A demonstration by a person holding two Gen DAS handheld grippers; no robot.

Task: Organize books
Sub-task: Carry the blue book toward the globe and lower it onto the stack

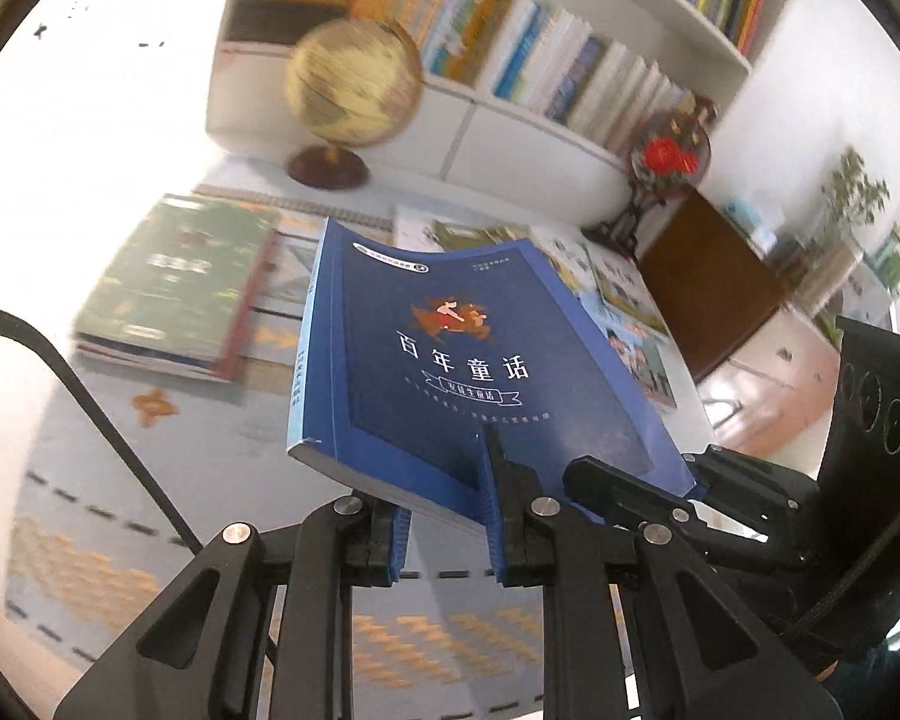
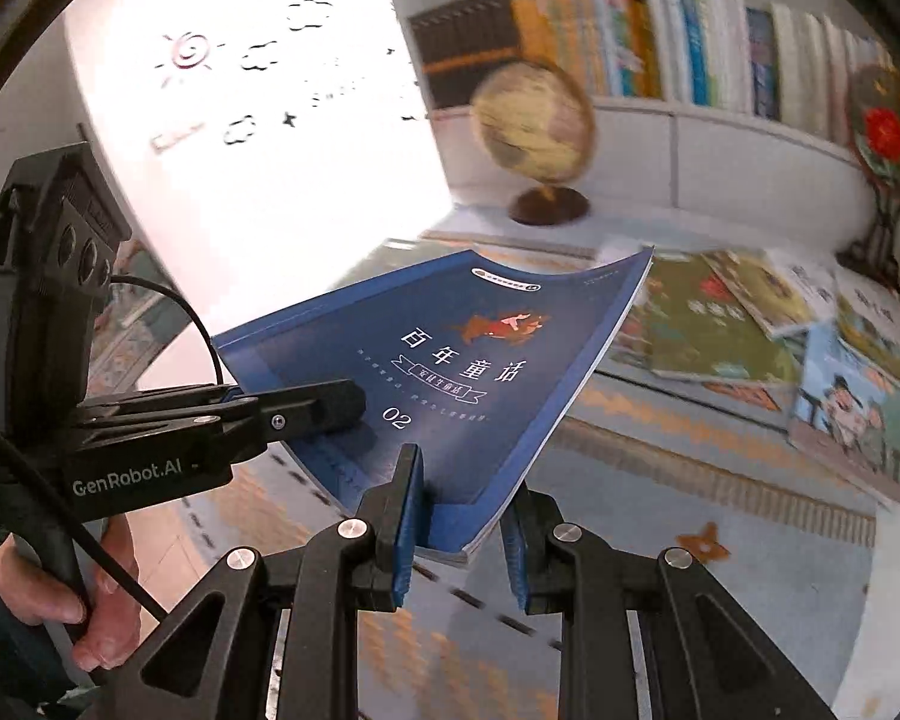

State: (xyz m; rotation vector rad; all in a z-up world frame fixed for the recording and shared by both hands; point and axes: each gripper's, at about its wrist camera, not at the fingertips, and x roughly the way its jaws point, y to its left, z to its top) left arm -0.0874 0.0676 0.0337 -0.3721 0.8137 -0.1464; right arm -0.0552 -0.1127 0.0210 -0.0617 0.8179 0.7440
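Observation:
A blue paperback (image 1: 450, 360) with white title characters hangs in the air above the patterned mat, its cover sagging in the middle. My left gripper (image 1: 444, 510) is shut on its near edge, beside the spine. My right gripper (image 1: 630, 480) clamps the same edge further right. In the right wrist view the blue paperback (image 2: 450, 372) tilts up to the right, my right gripper (image 2: 462, 504) is shut on its near corner, and my left gripper (image 2: 330, 402) bites the left side.
A globe (image 1: 354, 90) stands before a white bookshelf (image 1: 570, 138) packed with books. A green-covered stack (image 1: 174, 282) lies at left on the mat, picture books (image 2: 750, 324) are spread at right, and a red flower ornament (image 1: 669, 156) stands behind them. A hand (image 2: 90, 606) grips the left handle.

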